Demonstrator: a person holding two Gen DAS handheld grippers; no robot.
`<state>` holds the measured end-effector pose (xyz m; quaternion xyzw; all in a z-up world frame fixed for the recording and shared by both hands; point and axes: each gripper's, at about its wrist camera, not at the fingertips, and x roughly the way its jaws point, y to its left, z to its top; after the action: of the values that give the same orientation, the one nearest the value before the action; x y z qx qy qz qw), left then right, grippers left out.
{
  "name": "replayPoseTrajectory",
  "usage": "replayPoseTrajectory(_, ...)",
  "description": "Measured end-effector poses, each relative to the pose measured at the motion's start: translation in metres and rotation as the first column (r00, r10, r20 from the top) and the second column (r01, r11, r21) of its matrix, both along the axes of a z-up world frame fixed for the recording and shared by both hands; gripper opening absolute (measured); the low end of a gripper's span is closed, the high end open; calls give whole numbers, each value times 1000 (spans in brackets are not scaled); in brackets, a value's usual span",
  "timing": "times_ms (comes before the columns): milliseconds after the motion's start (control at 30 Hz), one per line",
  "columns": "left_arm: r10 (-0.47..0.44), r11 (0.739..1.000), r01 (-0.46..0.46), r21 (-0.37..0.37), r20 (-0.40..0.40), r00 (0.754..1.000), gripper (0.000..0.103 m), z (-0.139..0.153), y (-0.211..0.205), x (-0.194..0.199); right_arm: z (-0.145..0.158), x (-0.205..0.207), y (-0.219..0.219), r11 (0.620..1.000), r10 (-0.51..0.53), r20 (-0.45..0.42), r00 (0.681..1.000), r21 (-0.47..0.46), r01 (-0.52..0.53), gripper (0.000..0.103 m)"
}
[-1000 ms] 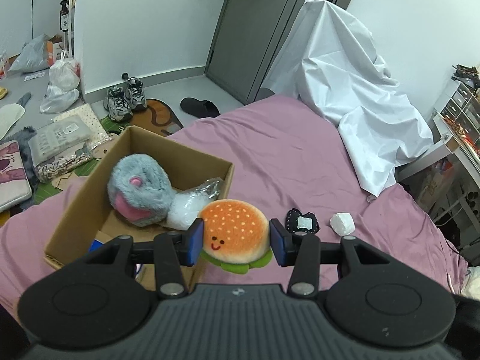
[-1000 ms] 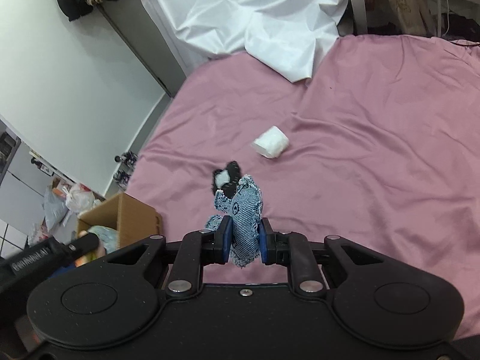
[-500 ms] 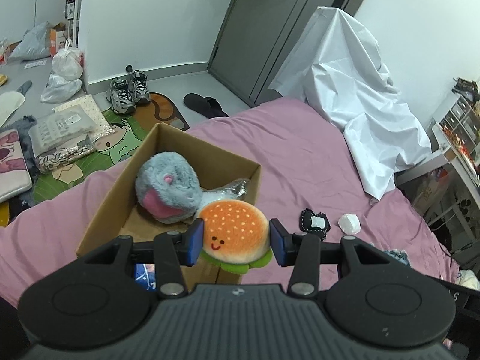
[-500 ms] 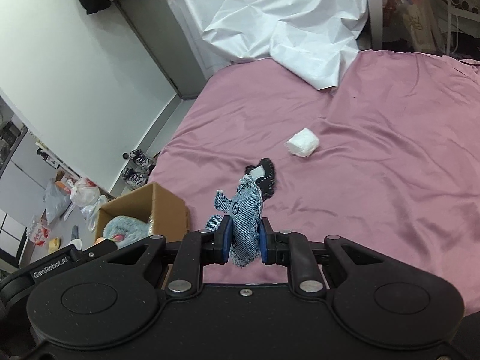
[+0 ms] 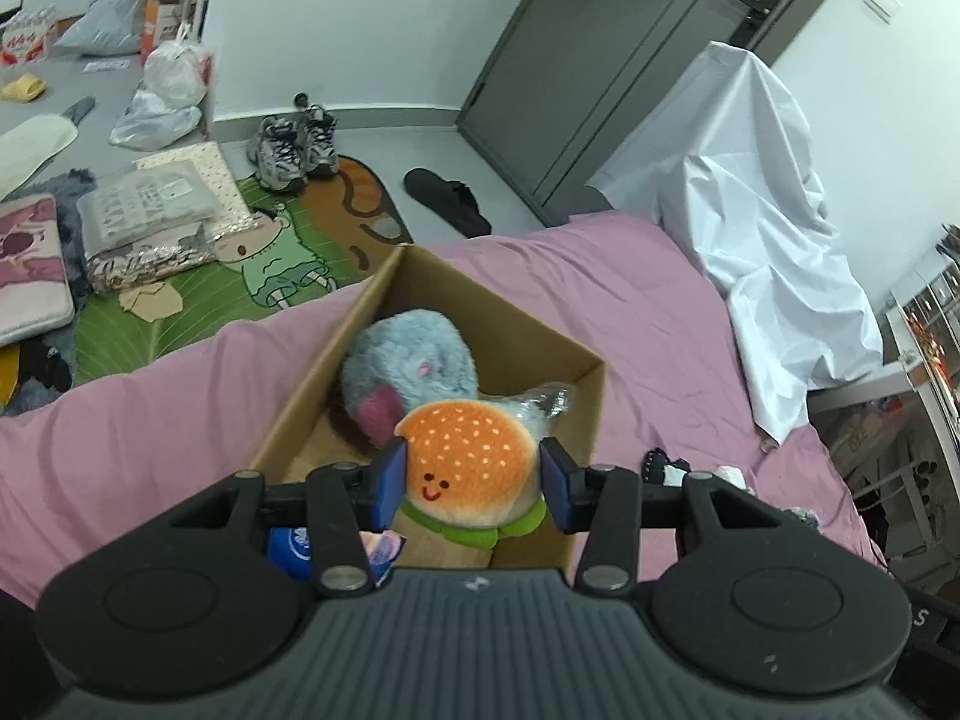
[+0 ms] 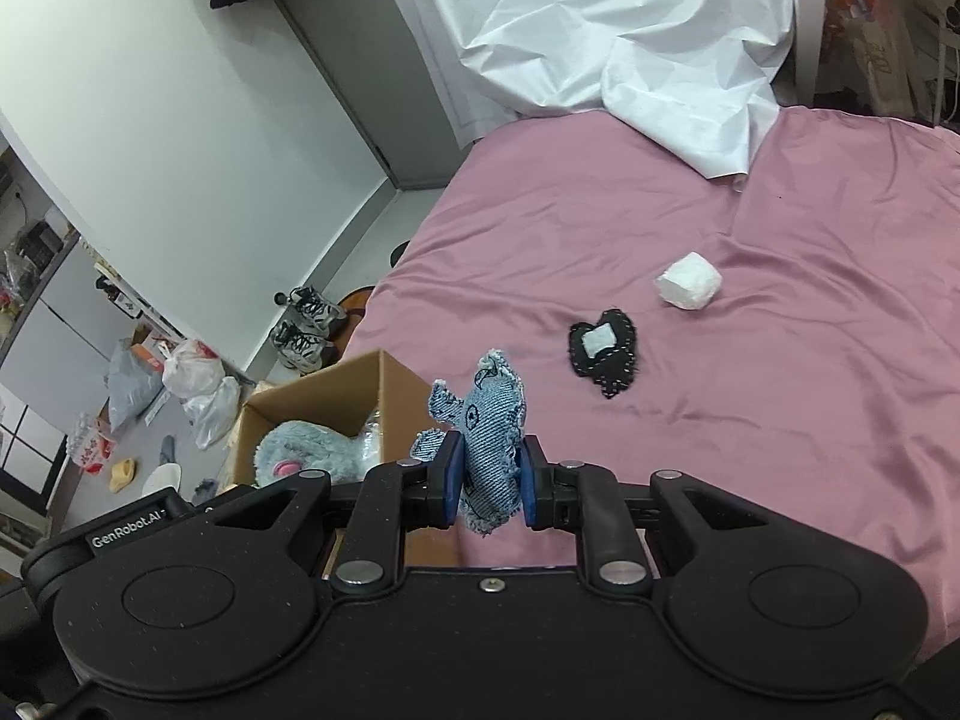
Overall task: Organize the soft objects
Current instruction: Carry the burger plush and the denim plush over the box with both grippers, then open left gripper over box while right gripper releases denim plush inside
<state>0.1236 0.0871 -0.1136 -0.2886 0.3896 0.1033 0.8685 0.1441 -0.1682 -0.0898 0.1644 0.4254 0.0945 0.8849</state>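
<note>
Pink bed [image 6: 780, 450]: left tool [image 5: 474, 483] grips burger plush [image 5: 471, 468]; right tool [image 6: 487, 483] grips denim toy [image 6: 489, 432].

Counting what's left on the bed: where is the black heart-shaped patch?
In the right wrist view, the black heart-shaped patch lies flat on the pink bedsheet, between the white foam lump and the cardboard box.

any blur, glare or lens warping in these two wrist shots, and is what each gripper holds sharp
Left wrist view: strong fisheye bending of the door and walls, even indoor light, no glare; the burger plush in the left gripper is sharp. Right wrist view: same warping, bed sheet has a soft sheen; the denim toy in the right gripper is crisp.
</note>
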Motion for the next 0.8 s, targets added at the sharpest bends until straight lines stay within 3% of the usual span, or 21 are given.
replayPoseTrajectory(367,61,997,-62,-44,-40,997,47,-14,19,2,0,12,42,996,85,1,996,-5,-85,20)
replayPoseTrajectory(667,90,995,-91,-41,-31,995,65,-12,26,3,-4,19,74,989,145,-7,989,-1,-145,21)
replayPoseTrajectory(800,85,995,-86,-52,-27,996,67,-12,26,3,-7,19,79,988,154,-18,988,-1,-154,23)
